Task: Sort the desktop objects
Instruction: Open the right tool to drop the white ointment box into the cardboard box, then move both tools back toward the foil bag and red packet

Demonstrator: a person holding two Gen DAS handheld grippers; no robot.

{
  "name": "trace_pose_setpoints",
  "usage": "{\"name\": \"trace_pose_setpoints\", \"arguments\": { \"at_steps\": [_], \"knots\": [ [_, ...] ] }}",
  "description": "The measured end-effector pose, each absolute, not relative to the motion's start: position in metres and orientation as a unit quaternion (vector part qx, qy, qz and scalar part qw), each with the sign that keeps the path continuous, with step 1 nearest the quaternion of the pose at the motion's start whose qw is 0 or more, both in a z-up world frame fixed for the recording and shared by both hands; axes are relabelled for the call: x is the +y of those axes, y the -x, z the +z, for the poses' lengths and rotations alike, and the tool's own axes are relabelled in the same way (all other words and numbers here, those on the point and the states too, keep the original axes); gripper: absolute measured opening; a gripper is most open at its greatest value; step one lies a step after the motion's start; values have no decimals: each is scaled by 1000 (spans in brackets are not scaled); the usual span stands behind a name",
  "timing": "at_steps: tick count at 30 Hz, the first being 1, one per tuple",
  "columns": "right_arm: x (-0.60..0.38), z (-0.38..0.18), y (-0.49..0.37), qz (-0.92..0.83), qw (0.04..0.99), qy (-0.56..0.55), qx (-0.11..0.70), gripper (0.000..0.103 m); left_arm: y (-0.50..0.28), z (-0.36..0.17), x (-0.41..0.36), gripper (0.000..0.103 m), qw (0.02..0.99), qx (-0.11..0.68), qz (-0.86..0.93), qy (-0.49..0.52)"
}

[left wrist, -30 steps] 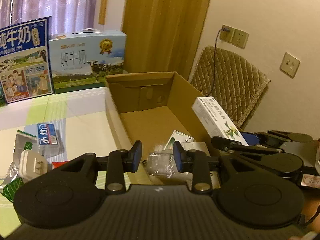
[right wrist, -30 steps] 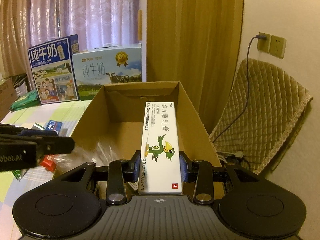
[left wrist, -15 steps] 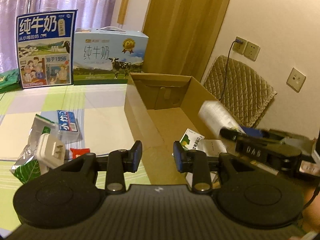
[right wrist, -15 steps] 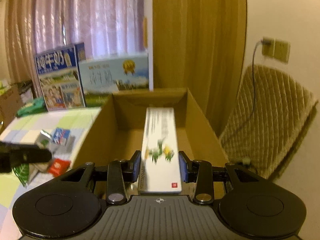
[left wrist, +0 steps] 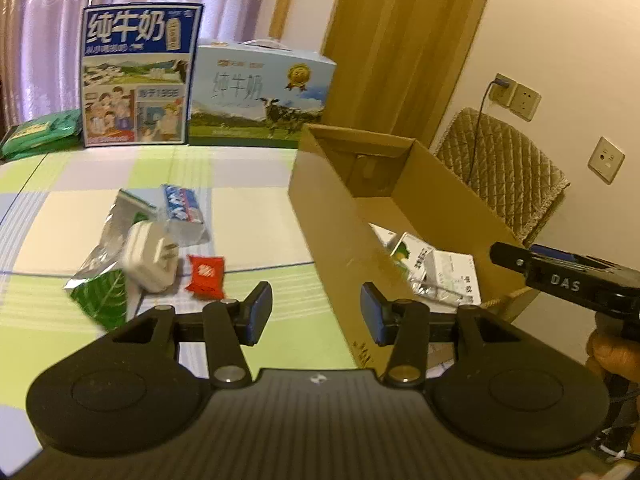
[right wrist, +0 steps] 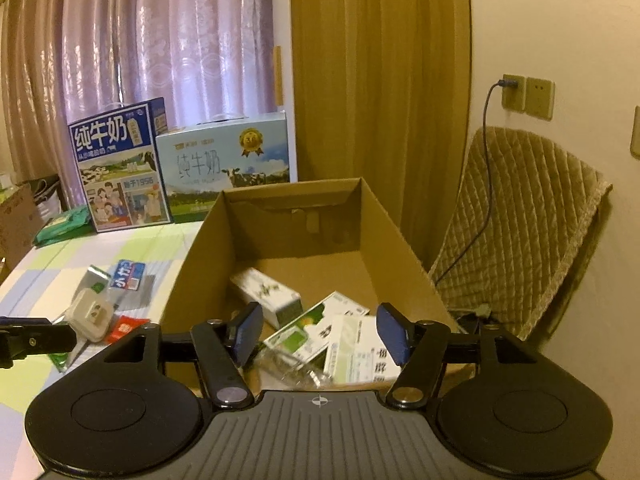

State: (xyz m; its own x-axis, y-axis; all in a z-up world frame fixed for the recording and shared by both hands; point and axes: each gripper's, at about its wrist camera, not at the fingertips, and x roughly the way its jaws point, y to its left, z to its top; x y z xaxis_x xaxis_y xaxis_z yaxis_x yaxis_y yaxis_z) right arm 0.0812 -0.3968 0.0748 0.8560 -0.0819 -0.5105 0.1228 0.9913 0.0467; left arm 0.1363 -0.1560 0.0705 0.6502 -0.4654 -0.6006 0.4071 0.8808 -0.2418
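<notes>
Cardboard box (right wrist: 404,264) below wide-open, empty right tool (right wrist: 320,334)

left wrist view looks forward over the counter (left wrist: 248,232) beside the cardboard box (left wrist: 332,216); right wrist view looks down into it, close; both share the milk cartons (right wrist: 116,168).

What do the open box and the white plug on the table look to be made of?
Box: brown corrugated cardboard, matte, by its creased flaps and raw edges. Plug: white plastic, smooth with a slight sheen, apparently metal prongs; blur leaves the finish uncertain.
</notes>
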Motion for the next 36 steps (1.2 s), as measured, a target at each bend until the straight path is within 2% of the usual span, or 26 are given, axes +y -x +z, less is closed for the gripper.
{"name": "trace_pose_setpoints", "arguments": {
  "at_steps": [9,26,28,36],
  "knots": [
    [-370,83,-70,-28,961,-39,272,72,-119,73,-123,52,913,341,-220,51],
    [-308,89,-69,34,958,-20,283,97,-111,69,-59,78,921,345,-175,55],
    [-301,87,-69,39,958,-17,285,100,-111,67,-51,84,922,346,-168,53],
    [-277,86,-69,63,957,-14,283,101,-111,65,-22,97,928,345,-141,19]
  ]
}}
